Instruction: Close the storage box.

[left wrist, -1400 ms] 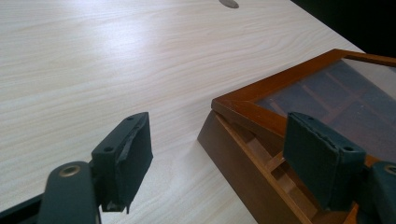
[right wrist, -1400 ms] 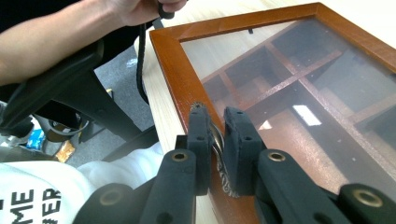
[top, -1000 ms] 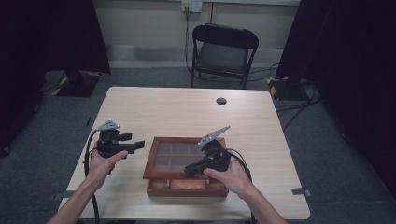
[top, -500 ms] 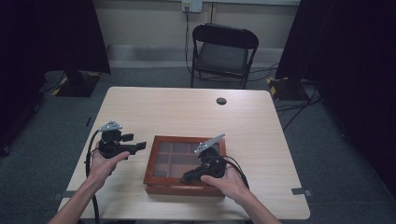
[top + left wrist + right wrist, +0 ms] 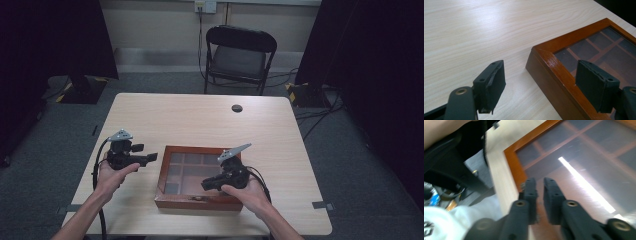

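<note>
Apparently the work sits at its close or its very start: the wooden glass-lidded box lies shut on the near part of the table. Over its front edge hangs the right gripper, jaws nearly together and holding nothing. Just beside the box's left side, the left gripper is spread wide, empty.

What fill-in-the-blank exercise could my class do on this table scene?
1. The wooden box has a lid made of ____.
2. The left gripper is ____, with one box corner between its jaws' line of sight.
3. The right gripper, nearly closed, hovers above the ____.
4. Behind the table stands a black folding ____.

Missing words: glass; open; box; chair
</note>
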`<state>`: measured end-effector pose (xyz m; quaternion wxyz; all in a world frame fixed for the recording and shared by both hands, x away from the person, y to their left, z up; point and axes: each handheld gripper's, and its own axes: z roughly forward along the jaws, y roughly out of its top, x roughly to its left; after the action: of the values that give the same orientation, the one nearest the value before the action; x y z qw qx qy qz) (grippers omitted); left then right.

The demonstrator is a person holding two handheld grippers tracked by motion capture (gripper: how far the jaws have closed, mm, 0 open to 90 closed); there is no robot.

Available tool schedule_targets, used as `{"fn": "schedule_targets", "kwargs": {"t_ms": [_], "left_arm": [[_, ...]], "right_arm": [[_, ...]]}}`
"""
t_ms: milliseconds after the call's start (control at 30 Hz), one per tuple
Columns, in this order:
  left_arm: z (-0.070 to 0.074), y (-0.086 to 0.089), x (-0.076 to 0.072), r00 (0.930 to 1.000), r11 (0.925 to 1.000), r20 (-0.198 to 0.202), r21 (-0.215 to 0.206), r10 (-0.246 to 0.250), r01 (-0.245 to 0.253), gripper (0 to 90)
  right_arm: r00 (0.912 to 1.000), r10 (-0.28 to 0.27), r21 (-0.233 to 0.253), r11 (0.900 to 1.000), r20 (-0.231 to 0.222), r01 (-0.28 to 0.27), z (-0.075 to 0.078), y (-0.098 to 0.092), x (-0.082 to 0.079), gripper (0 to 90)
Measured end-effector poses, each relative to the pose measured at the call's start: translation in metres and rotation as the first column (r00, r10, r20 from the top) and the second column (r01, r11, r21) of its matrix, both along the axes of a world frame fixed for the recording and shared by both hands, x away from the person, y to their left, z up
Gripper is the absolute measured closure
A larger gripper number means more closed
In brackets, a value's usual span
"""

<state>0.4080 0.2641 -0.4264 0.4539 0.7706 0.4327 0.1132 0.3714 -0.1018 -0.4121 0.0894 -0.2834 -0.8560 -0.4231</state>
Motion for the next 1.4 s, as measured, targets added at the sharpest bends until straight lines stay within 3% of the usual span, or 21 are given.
{"fn": "schedule_targets", "kwargs": {"t_ms": [100, 167, 233, 267, 300, 400, 467, 567, 700, 833, 867, 900, 1067, 1133, 1167, 1233, 1300, 1400], "left_arm": [[0.000, -0.001, 0.001, 1.0000, 0.9999, 0.001, 0.015, -0.003, 0.003, 23.7], [0.000, -0.003, 0.000, 1.0000, 0.9993, 0.001, 0.038, -0.007, 0.007, 23.6], [0.000, -0.005, -0.002, 0.9996, 0.9989, 0.002, 0.038, -0.026, 0.026, 23.6], [0.000, -0.005, -0.002, 0.9996, 0.9989, 0.002, 0.038, -0.026, 0.026, 23.6], [0.001, -0.007, -0.002, 0.9995, 0.9987, 0.008, 0.043, -0.030, 0.030, 23.6], [0.000, -0.007, -0.001, 0.9996, 0.9982, 0.000, 0.053, -0.029, 0.029, 23.6], [0.000, -0.007, -0.002, 0.9997, 0.9983, -0.006, 0.053, -0.025, 0.025, 23.7], [0.001, -0.007, -0.001, 0.9999, 0.9981, -0.003, 0.060, -0.016, 0.016, 23.6], [0.004, -0.006, 0.000, 0.9998, 0.9964, -0.004, 0.082, -0.018, 0.018, 23.5], [0.003, 0.005, 0.002, 1.0000, 0.9935, -0.004, 0.114, 0.005, -0.004, 23.6], [0.002, 0.007, 0.002, 0.9999, 0.9918, -0.005, 0.128, 0.013, -0.012, 23.6], [0.000, 0.009, 0.003, 0.9998, 0.9902, -0.011, 0.139, 0.018, -0.016, 23.5], [-0.015, 0.022, 0.006, 0.9974, 0.9858, -0.053, 0.164, 0.048, -0.039, 20.9], [-0.022, 0.028, 0.007, 0.9954, 0.9847, -0.075, 0.168, 0.059, -0.045, 18.5], [-0.025, 0.030, 0.008, 0.9938, 0.9818, -0.085, 0.182, 0.072, -0.056, 18.0], [-0.032, 0.032, 0.008, 0.9891, 0.9760, -0.105, 0.202, 0.103, -0.080, 18.9], [-0.040, 0.033, 0.009, 0.9833, 0.9768, -0.138, 0.194, 0.118, -0.090, 18.3], [-0.050, 0.031, 0.009, 0.9770, 0.9636, -0.137, 0.235, 0.163, -0.128, 17.6]], "right_arm": [[0.9984, -0.051, 0.027, 0.998, 0.026, 0.050, 0.006, -0.009, 0.005, 68.2], [0.9931, -0.107, 0.022, 0.994, 0.047, 0.106, 0.012, -0.017, 0.009, 58.8], [0.9850, -0.158, 0.029, 0.987, 0.068, 0.157, 0.018, -0.027, 0.013, 54.2], [0.9850, -0.158, 0.029, 0.987, 0.068, 0.157, 0.018, -0.027, 0.013, 54.2], [0.9763, -0.202, 0.022, 0.979, 0.077, 0.201, 0.021, -0.039, 0.017, 48.2], [0.9658, -0.246, 0.015, 0.969, 0.081, 0.246, 0.019, -0.055, 0.019, 44.9], [0.9528, -0.290, 0.013, 0.957, 0.088, 0.290, 0.017, -0.069, 0.020, 40.2], [0.9302, -0.358, 0.008, 0.933, 0.081, 0.359, 0.013, -0.090, 0.019, 34.0], [0.8929, -0.442, -0.012, 0.896, 0.083, 0.445, 0.008, -0.117, 0.019, 26.2], [0.8502, -0.518, -0.033, 0.852, 0.095, 0.523, 0.001, -0.140, 0.022, 19.0], [0.8300, -0.548, -0.048, 0.831, 0.101, 0.555, -0.001, -0.145, 0.023, 17.6], [0.8185, -0.565, -0.057, 0.818, 0.102, 0.572, -0.002, -0.147, 0.024, 17.7], [0.7937, -0.602, -0.087, 0.789, 0.087, 0.608, -0.013, -0.160, 0.027, 15.5], [0.7766, -0.625, -0.121, 0.767, 0.082, 0.630, -0.023, -0.164, 0.029, 15.4], [0.7716, -0.632, -0.132, 0.761, 0.075, 0.636, -0.026, -0.166, 0.029, 15.4], [0.7559, -0.651, -0.170, 0.739, 0.071, 0.652, -0.037, -0.169, 0.031, 15.4], [0.7588, -0.648, -0.208, 0.735, 0.062, 0.645, -0.045, -0.173, 0.035, 15.9], [0.7414, -0.665, -0.249, 0.706, 0.088, 0.663, -0.055, -0.174, 0.039, 15.1]]}}
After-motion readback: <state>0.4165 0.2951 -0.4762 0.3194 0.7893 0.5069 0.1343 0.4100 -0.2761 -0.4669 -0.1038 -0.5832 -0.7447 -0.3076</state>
